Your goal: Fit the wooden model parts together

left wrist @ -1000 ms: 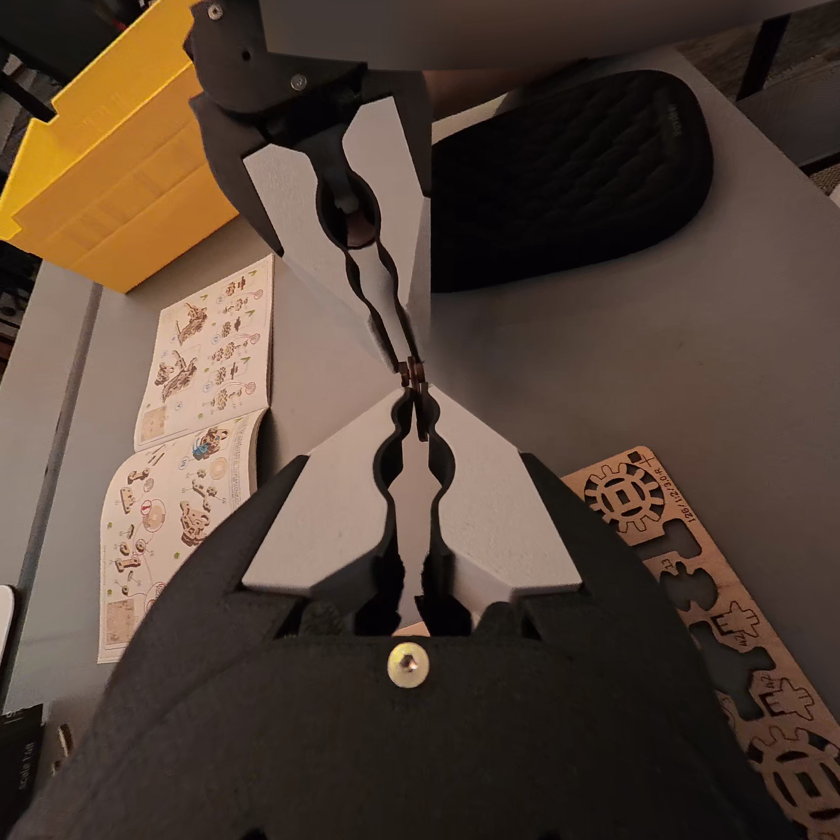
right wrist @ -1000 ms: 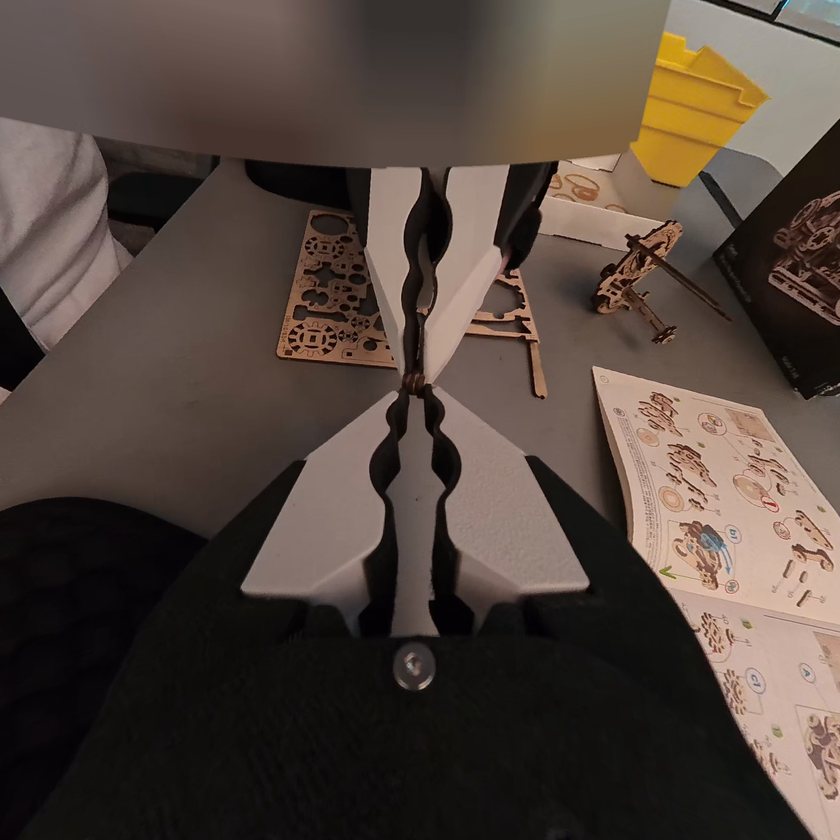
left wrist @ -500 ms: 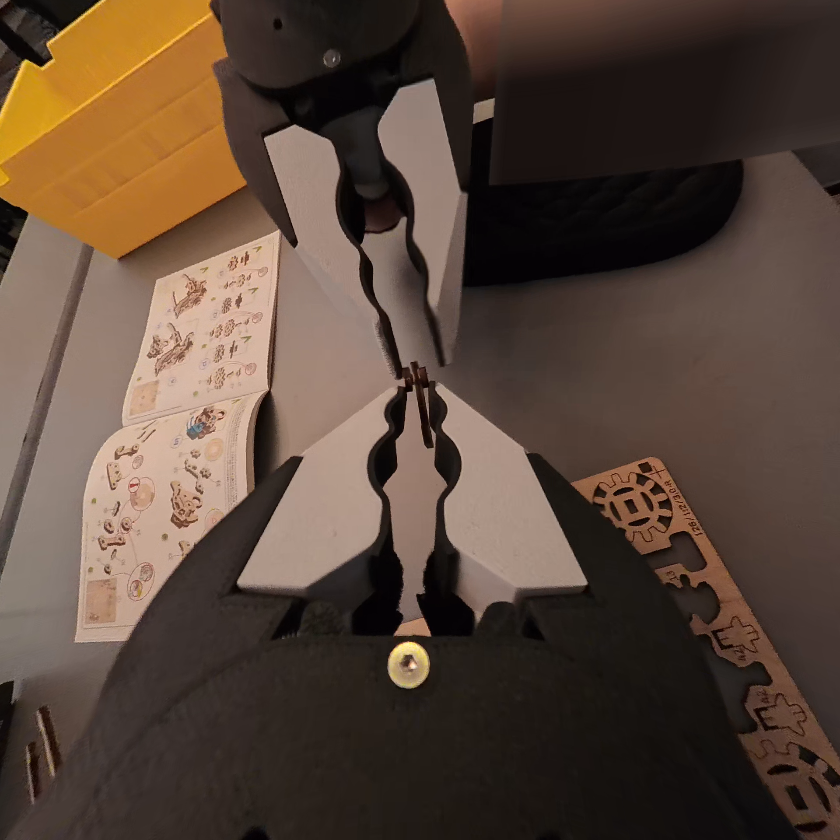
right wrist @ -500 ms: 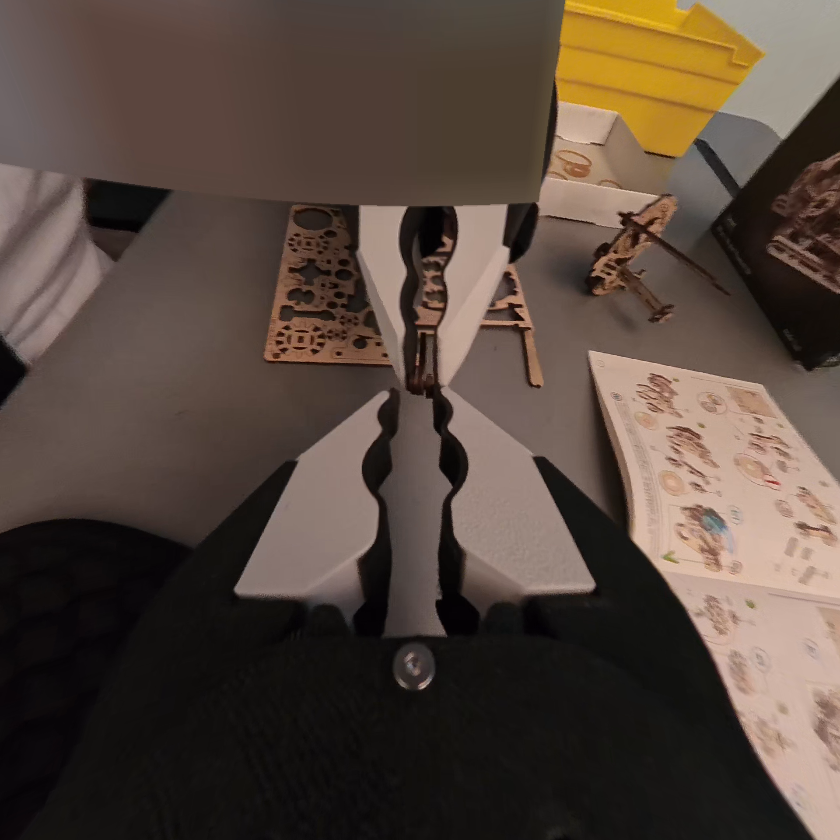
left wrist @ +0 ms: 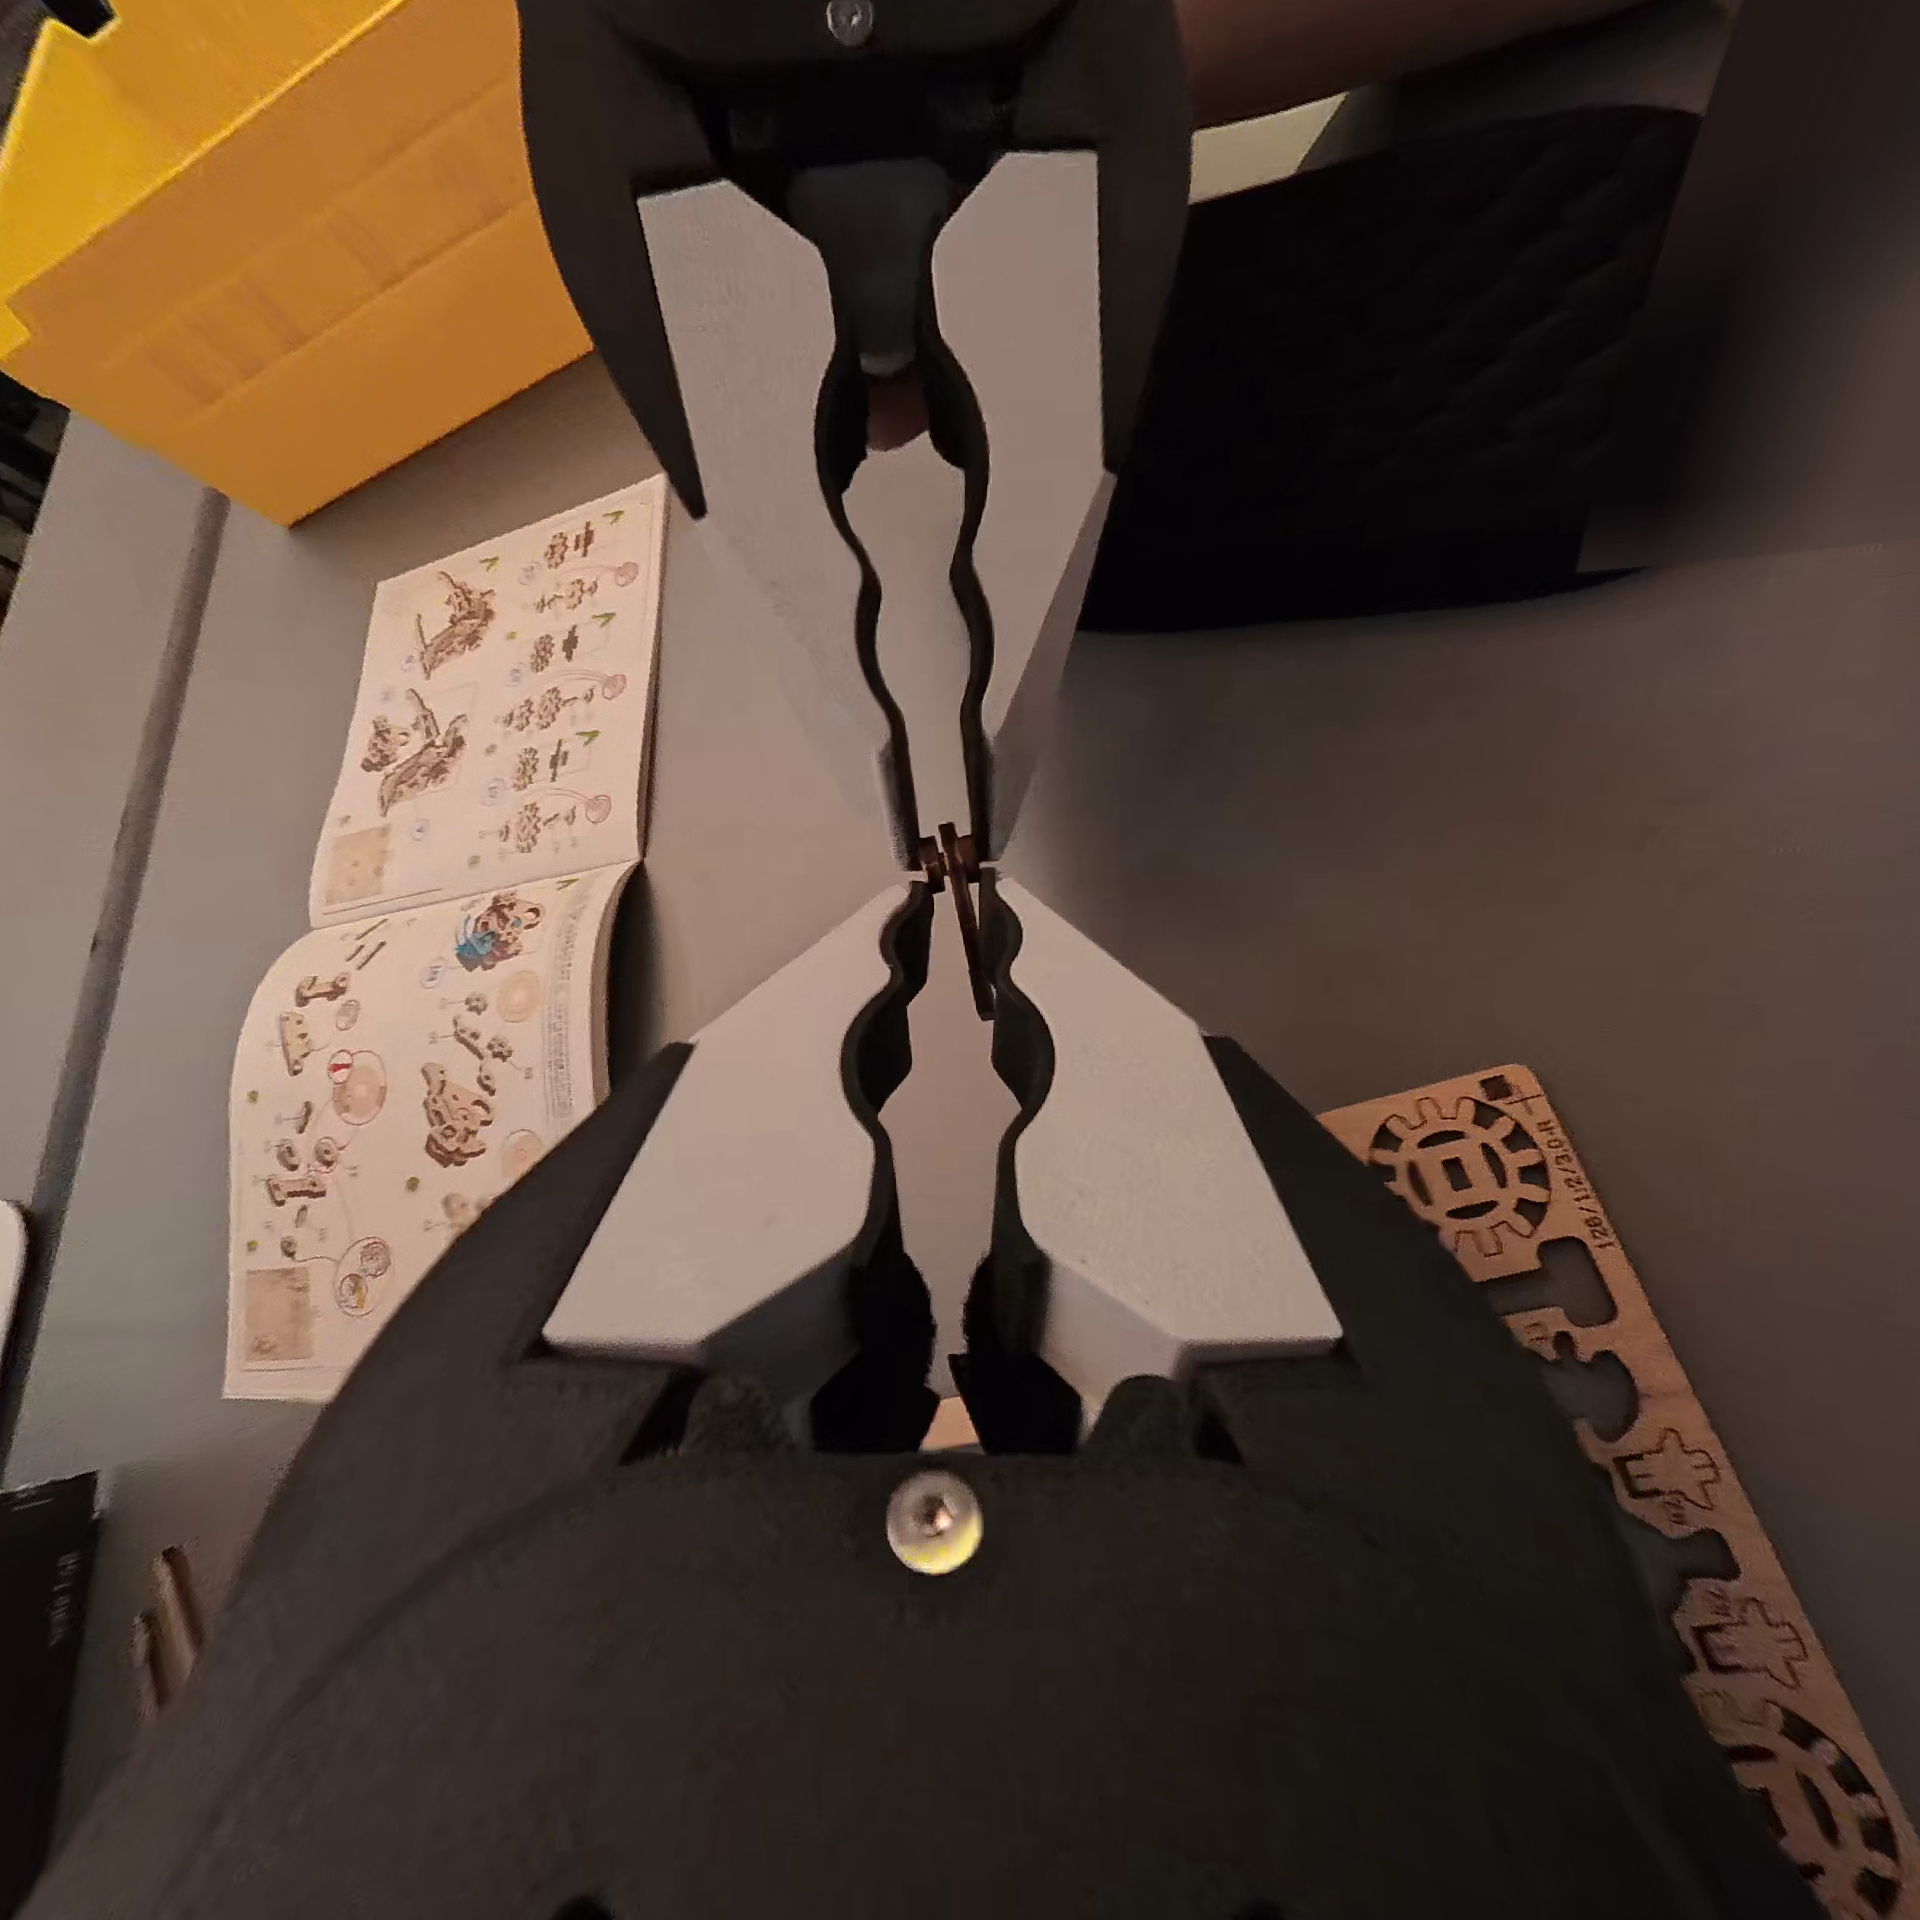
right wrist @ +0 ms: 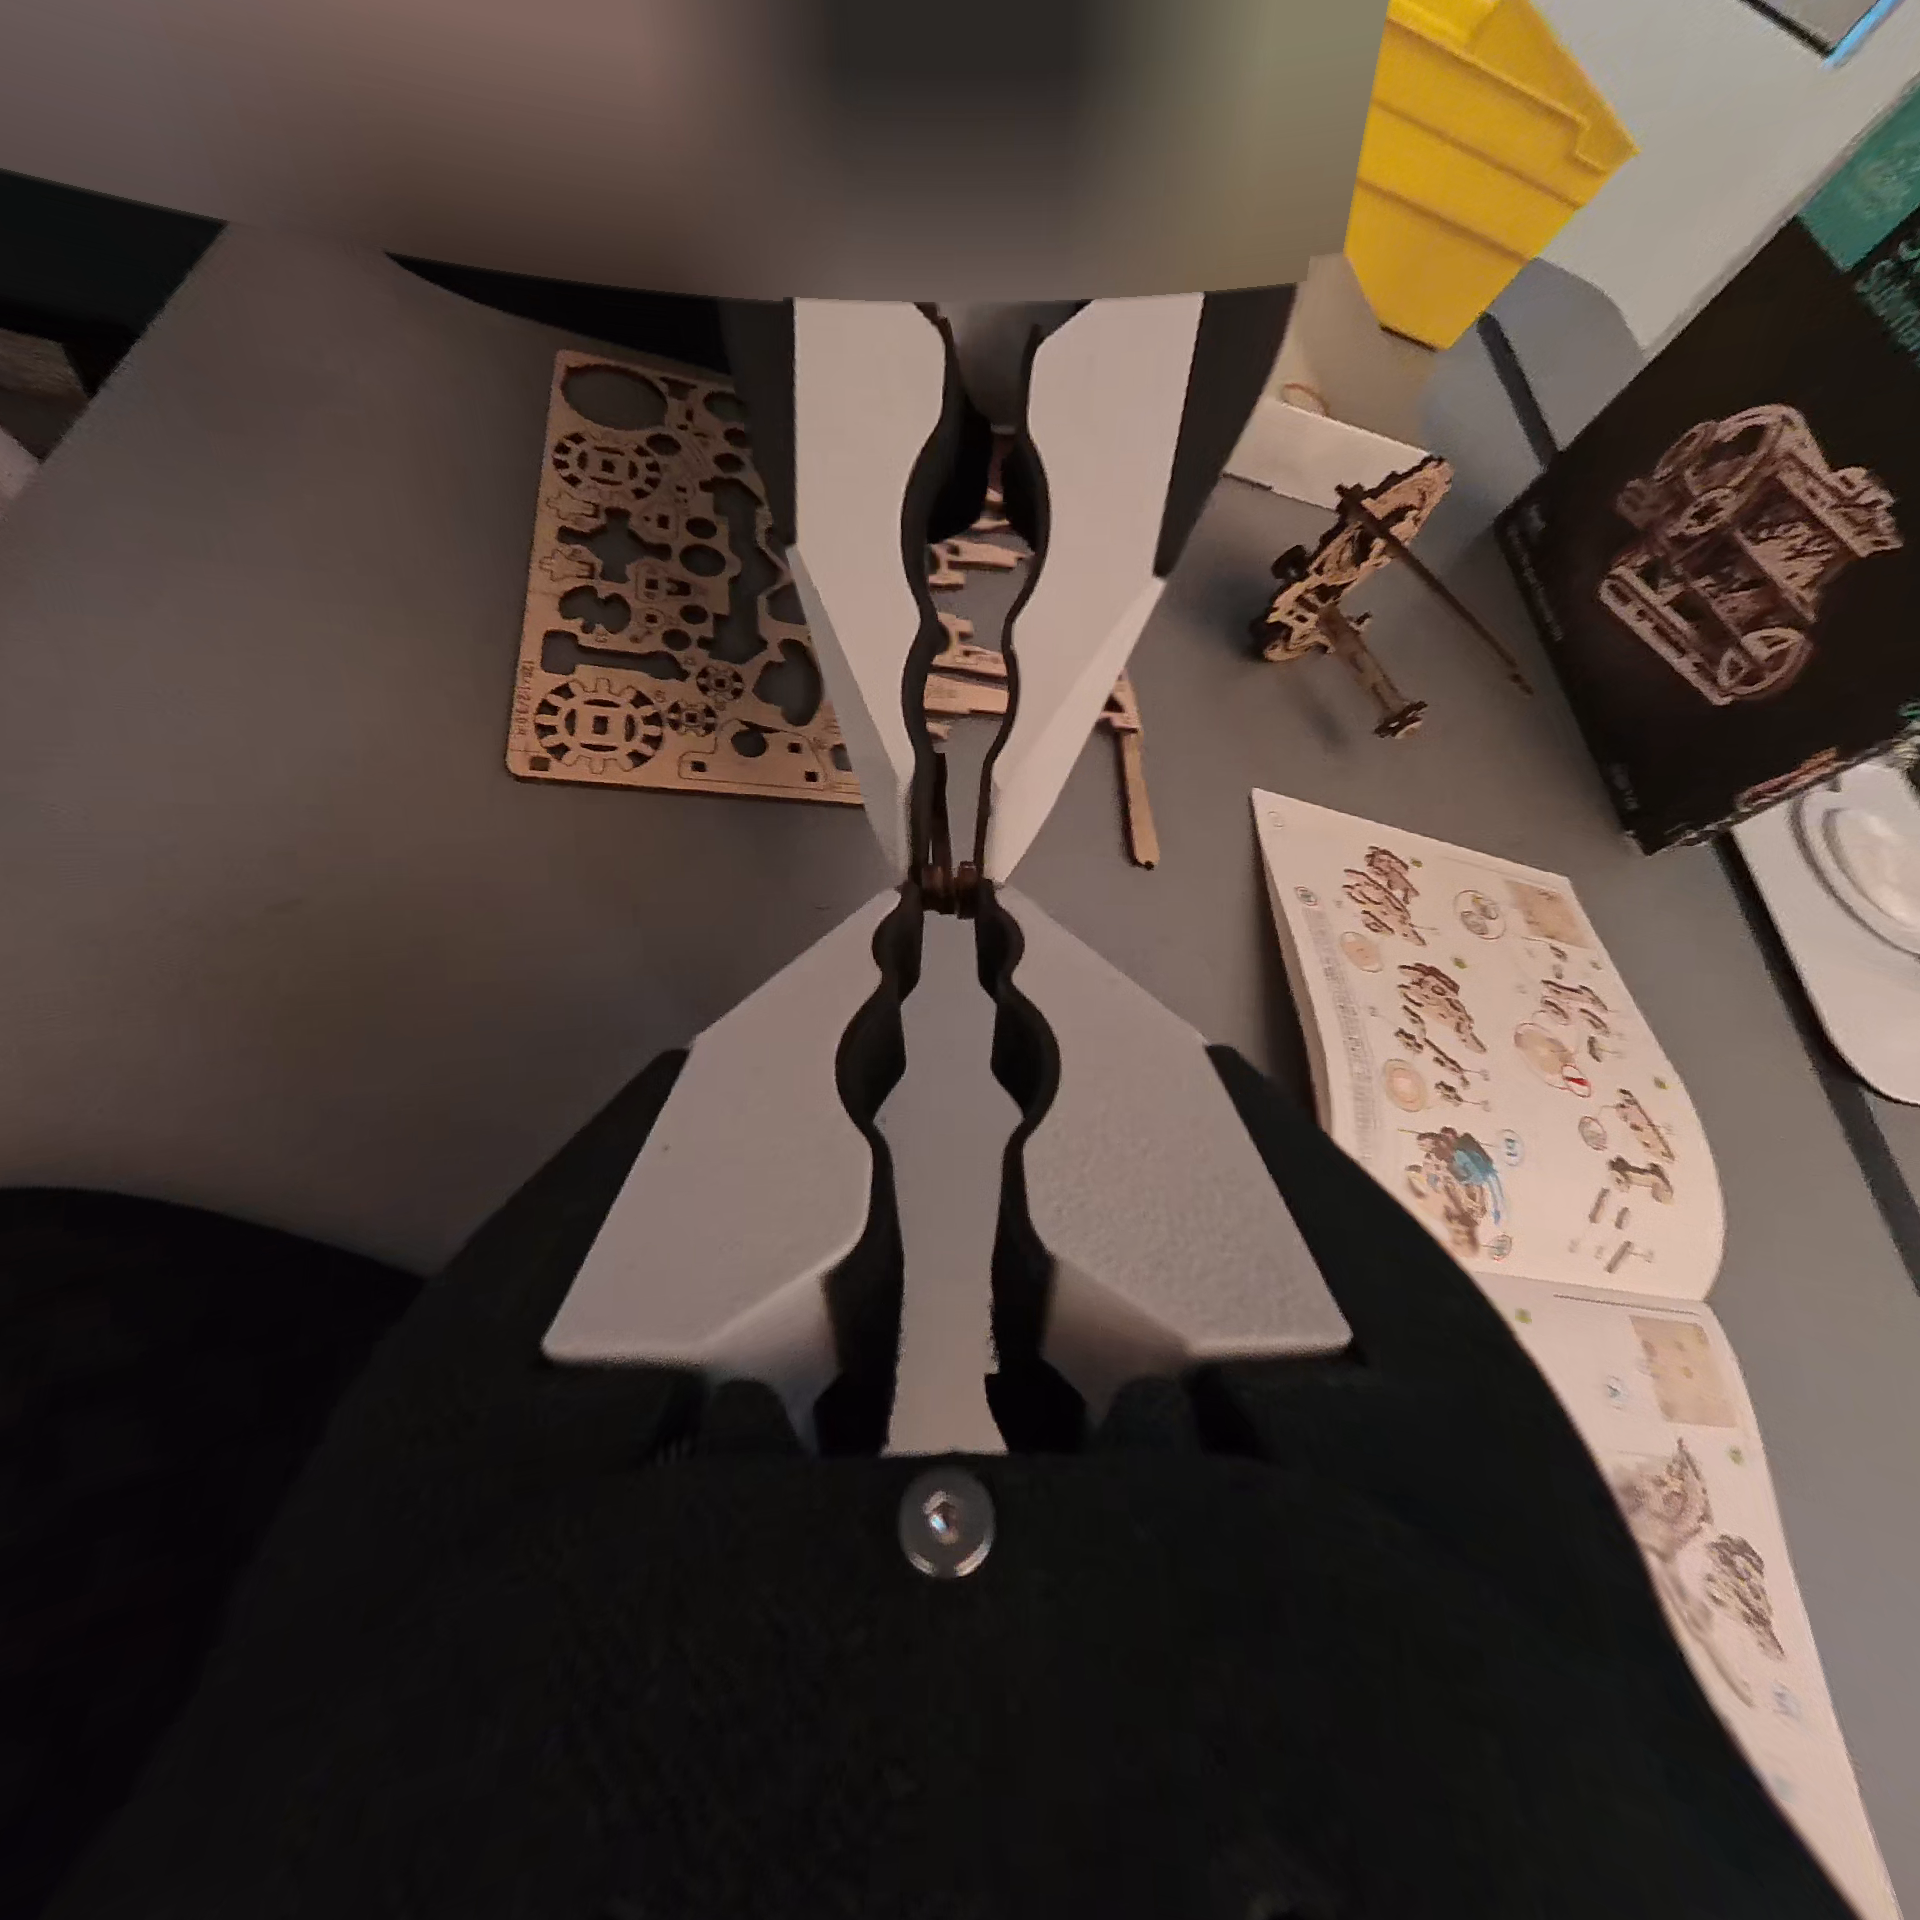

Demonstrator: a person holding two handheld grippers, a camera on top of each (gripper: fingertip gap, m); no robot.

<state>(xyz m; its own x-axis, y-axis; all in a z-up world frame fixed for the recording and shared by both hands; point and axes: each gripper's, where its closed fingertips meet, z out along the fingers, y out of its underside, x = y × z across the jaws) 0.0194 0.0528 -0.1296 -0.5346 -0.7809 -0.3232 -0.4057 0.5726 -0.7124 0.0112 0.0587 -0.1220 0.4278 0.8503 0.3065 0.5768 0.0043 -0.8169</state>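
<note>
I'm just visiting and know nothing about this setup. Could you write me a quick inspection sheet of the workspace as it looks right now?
Surface: grey table, dimly lit.
Job's things: small wooden parts pinched tip to tip in mid-air between the two grippers; how far they are joined cannot be told.
Clutter: laser-cut wooden sheet, open instruction booklet, half-built wooden model, dark kit box, yellow bin, black cushion-like pad.
Grippers: left gripper shut on a flat part; right gripper shut on its mate.
Cables: nothing seen.
Surroundings: a white box behind the model; a person's light sleeve at the far edge.
</note>
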